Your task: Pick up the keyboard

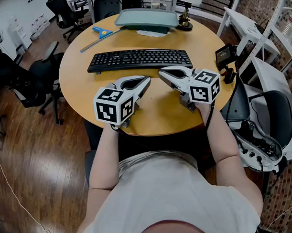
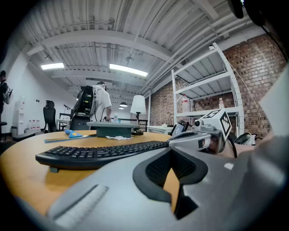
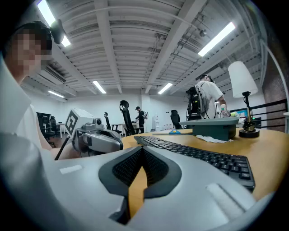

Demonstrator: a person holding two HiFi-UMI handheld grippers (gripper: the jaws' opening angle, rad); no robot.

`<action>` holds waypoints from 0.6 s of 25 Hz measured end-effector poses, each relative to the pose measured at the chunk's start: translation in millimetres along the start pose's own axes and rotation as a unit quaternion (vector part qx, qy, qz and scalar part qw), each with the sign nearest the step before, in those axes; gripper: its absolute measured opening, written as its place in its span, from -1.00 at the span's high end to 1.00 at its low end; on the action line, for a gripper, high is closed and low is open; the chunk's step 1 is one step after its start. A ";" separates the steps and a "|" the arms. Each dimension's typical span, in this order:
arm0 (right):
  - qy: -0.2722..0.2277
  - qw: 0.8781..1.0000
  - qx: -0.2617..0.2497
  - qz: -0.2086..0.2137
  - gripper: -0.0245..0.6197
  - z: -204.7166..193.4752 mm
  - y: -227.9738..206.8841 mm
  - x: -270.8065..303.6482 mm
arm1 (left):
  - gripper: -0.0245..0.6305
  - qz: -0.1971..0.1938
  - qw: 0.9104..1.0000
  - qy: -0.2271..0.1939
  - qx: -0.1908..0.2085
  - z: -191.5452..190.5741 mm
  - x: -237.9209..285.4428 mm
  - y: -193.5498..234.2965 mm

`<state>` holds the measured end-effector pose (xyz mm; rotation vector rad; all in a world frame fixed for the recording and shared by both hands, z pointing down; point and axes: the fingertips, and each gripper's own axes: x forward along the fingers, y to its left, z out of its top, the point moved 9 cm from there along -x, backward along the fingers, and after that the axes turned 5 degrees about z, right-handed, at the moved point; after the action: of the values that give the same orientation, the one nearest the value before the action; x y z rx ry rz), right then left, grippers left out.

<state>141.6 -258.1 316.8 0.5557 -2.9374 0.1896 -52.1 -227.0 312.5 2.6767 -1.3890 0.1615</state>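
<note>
A black keyboard lies flat across the middle of the round wooden table. My left gripper is just in front of it, near its middle, with the jaws shut and nothing between them. Beside it, my right gripper is also shut and empty, its tips almost at the keyboard's front edge. In the left gripper view the keyboard stretches ahead to the left of the closed tips. In the right gripper view the keyboard runs off to the right of the closed tips.
Behind the keyboard stand a grey-green stand, a white tissue, a blue-handled tool and a lamp base. A small screen device sits at the table's right edge. Office chairs stand to the left.
</note>
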 end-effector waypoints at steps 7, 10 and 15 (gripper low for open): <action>0.030 0.989 -0.109 -0.093 0.55 5.8 -8.4 10.6 | 0.92 0.004 1.000 0.005 0.015 2.7 -5.1 12.5; 0.178 0.918 -0.312 -0.167 0.03 9.0 -8.2 21.9 | 0.92 0.003 1.000 0.003 0.014 1.9 -4.9 13.4; 0.350 0.810 -0.431 -0.192 -0.01 -2.7 -23.5 48.1 | 0.92 0.004 1.000 0.004 0.012 2.8 -4.6 14.1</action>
<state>106.3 -296.4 329.7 0.6899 -1.8383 -0.7745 -66.2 -231.8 309.9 2.6869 -1.4059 0.1925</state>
